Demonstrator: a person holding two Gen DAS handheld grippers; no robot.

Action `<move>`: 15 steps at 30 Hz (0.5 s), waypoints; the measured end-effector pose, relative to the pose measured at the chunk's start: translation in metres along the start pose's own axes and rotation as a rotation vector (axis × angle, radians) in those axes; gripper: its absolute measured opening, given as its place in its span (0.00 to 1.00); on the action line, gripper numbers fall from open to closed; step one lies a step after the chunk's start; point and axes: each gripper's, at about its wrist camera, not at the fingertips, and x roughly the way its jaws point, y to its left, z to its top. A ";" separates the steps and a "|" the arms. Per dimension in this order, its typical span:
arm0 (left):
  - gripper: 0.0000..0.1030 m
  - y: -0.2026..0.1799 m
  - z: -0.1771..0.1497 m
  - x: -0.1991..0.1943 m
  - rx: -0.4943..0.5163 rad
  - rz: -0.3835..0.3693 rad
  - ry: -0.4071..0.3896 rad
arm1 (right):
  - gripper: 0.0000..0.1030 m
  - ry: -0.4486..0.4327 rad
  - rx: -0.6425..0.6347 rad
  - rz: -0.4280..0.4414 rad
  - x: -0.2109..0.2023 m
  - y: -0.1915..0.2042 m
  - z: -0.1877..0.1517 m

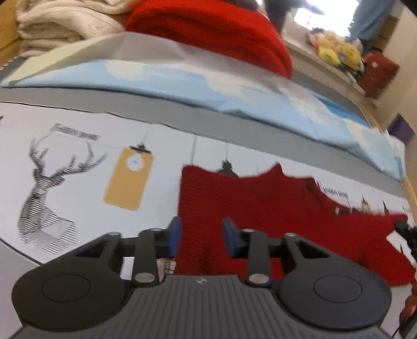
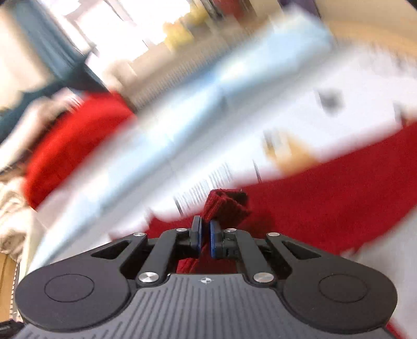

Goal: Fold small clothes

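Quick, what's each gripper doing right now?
Left gripper: open, holding nothing, over the red knit garment.
Right gripper: closed, pinching a bunched edge of the red knit garment.

Red garment (image 1: 273, 208): coarse ribbed knit — matt.
Left gripper (image 1: 200, 236): matt black plastic, bright metal pins.
Finger pads (image 1: 175, 236): blue, rubbery-looking.
Printed sheet (image 1: 78, 169): smooth white.
Folded blanket (image 1: 57, 23): cream fleece — fuzzy.
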 end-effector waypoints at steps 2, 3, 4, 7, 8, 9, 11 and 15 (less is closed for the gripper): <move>0.33 -0.001 -0.006 0.013 0.011 -0.006 0.036 | 0.06 0.047 0.023 -0.048 0.008 -0.013 0.000; 0.33 -0.002 -0.011 0.022 0.014 -0.009 0.061 | 0.07 0.119 0.037 -0.099 0.020 -0.021 -0.003; 0.32 -0.002 -0.015 0.030 0.015 -0.011 0.083 | 0.12 0.229 0.067 -0.165 0.036 -0.034 -0.009; 0.32 0.003 -0.029 0.052 0.011 0.008 0.158 | 0.13 0.286 0.192 -0.272 0.046 -0.060 -0.020; 0.32 0.005 -0.034 0.061 0.016 0.034 0.198 | 0.13 0.278 0.173 -0.268 0.045 -0.057 -0.018; 0.33 0.007 -0.038 0.068 0.029 0.062 0.227 | 0.13 0.263 0.144 -0.242 0.043 -0.052 -0.015; 0.37 0.009 -0.042 0.073 0.053 0.078 0.235 | 0.29 0.248 0.096 -0.158 0.042 -0.043 -0.010; 0.31 -0.001 -0.037 0.056 0.070 0.098 0.174 | 0.47 0.341 0.076 -0.110 0.059 -0.047 -0.008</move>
